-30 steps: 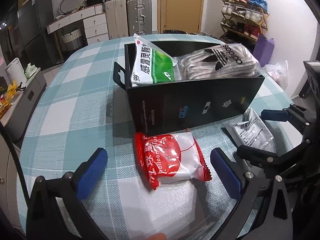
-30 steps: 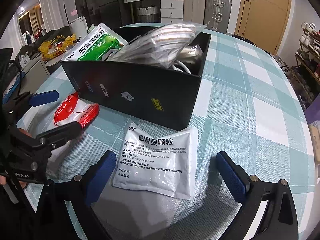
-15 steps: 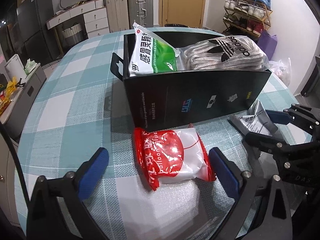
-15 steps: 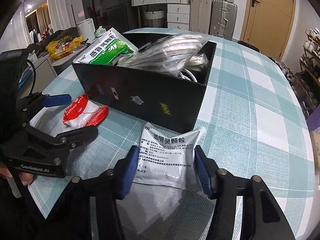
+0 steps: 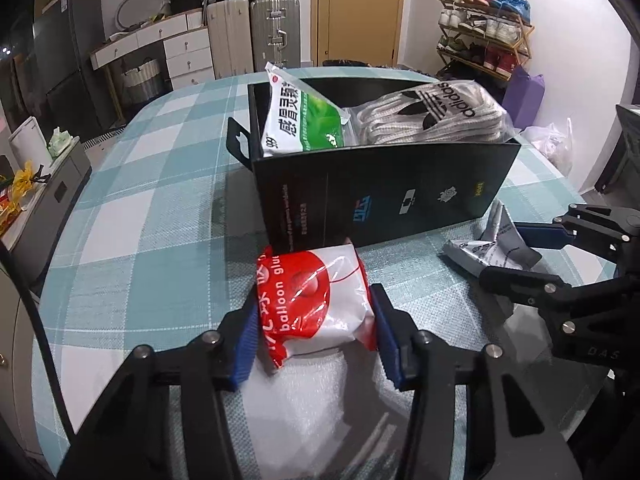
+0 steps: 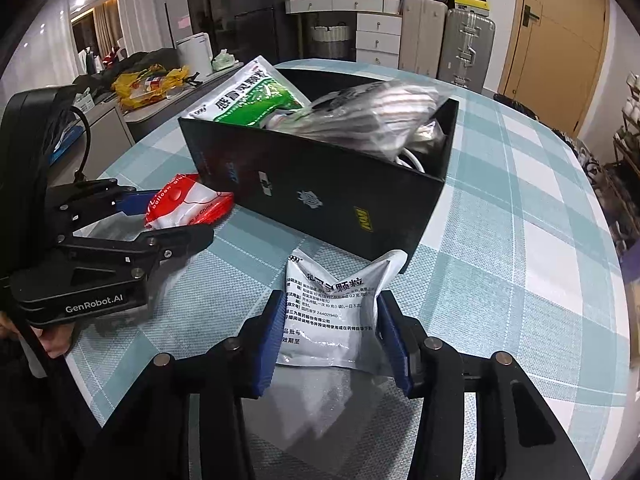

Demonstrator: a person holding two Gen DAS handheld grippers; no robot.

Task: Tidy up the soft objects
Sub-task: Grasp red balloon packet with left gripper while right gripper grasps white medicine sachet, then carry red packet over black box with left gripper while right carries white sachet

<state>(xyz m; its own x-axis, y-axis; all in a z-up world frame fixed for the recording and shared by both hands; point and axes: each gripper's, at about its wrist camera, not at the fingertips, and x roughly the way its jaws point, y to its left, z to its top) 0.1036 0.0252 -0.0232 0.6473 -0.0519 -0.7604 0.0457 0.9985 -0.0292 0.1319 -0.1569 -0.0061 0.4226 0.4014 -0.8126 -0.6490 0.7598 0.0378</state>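
While both packets are still lying on the checked tablecloth, I am closing in on the pickup step of tidying the soft things into the black box. At lower centre of the left wrist view, my left gripper has just been closing and its blue pads are now squeezing the red-and-white balloon packet, which is sitting just in front of the box wall. At lower centre of the right wrist view, my right gripper has likewise been closing, and it is pinching the white sachet so that the sides are buckling upward. Both tools are pointing steeply down at the table, side by side. Inside the box, a green-and-white bag and a clear bag of socks are already filling much of the room. Next, I judge, both packets are needing a lift clear of the wall and a drop into whatever gap is remaining.
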